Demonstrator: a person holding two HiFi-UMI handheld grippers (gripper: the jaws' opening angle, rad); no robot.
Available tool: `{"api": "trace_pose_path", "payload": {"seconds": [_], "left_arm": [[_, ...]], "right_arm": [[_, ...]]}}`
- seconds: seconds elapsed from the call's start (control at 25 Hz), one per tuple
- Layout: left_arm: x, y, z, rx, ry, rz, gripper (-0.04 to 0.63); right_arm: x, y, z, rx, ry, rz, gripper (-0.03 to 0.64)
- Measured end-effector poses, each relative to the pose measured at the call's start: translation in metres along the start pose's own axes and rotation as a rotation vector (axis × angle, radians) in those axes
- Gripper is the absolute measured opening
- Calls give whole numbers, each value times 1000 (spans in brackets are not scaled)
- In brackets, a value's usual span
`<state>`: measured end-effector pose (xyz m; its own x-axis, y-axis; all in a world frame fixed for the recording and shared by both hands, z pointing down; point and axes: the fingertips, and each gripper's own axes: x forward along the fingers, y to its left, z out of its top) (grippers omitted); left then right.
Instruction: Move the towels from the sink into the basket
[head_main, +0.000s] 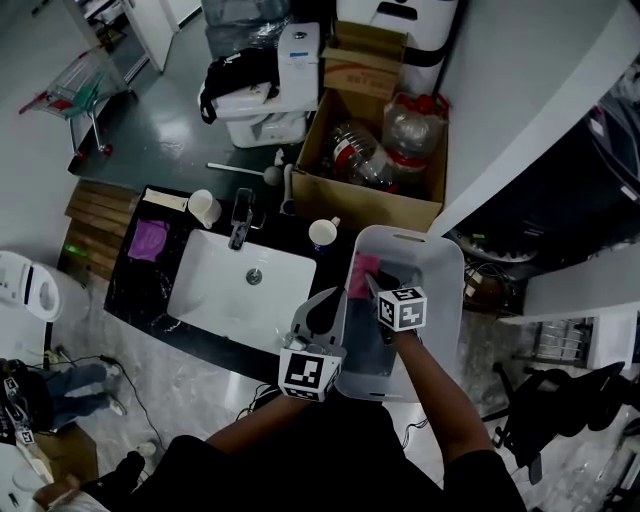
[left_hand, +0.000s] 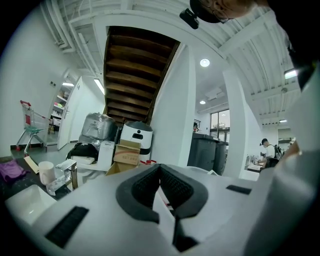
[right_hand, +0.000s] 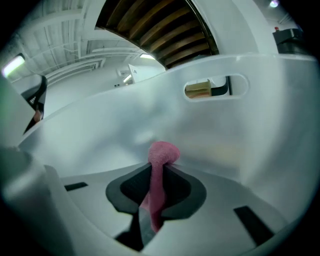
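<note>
The dark bench (head_main: 132, 288) runs across the middle of the head view, with the white sink (head_main: 225, 300) set into it and a faucet (head_main: 241, 215) at the sink's far edge. Just beside the bench's right end stands the white basket (head_main: 447, 290), a tall plastic bin with a slot handle in its far wall. Beyond the bench, on the floor, sits an open cardboard box (head_main: 360, 207) holding clear plastic bottles (head_main: 365, 150).

The right tongs (head_main: 372, 285) reach down inside the basket, near its left wall. Its own view shows them closed on a pink towel (right_hand: 161, 155) – a narrow fold is pinched between the dark pads and a rounded tuft sticks out past the tips, with the pale basket wall (right_hand: 200, 130) all round. In the head view the same pink towel (head_main: 362, 275) shows just ahead of the tongs, below the basket's rim.

The left tongs (head_main: 322, 312) hang at the basket's left rim, between it and the sink. Seen along its jaws, the left tongs (left_hand: 160, 170) are closed, pads meeting at the tip with nothing between them.

A purple towel (head_main: 148, 240) lies flat on the bench left of the sink – well apart from both tongs. Two white cups (head_main: 205, 207) (head_main: 323, 233) stand on the bench, one on each side of the faucet.
</note>
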<state>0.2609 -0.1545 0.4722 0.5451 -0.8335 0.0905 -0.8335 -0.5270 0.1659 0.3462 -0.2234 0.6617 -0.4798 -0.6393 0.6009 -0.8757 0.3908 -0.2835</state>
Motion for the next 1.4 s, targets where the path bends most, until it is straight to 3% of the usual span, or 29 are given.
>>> {"api": "trace_pose_path", "payload": {"seconds": [0.76,1.0,1.4], "left_arm": [[-2,0,-5,10,20,19,12],[-1,1,-6,1,21,22,12],[-7,3,-3,-14,-3,11,12]], "right_arm": [[52,-63,-56,-31,97,-182,74],[53,-64,-55,-58,78,-200,86],[31,-61,-38,14,41,-247,140]]}}
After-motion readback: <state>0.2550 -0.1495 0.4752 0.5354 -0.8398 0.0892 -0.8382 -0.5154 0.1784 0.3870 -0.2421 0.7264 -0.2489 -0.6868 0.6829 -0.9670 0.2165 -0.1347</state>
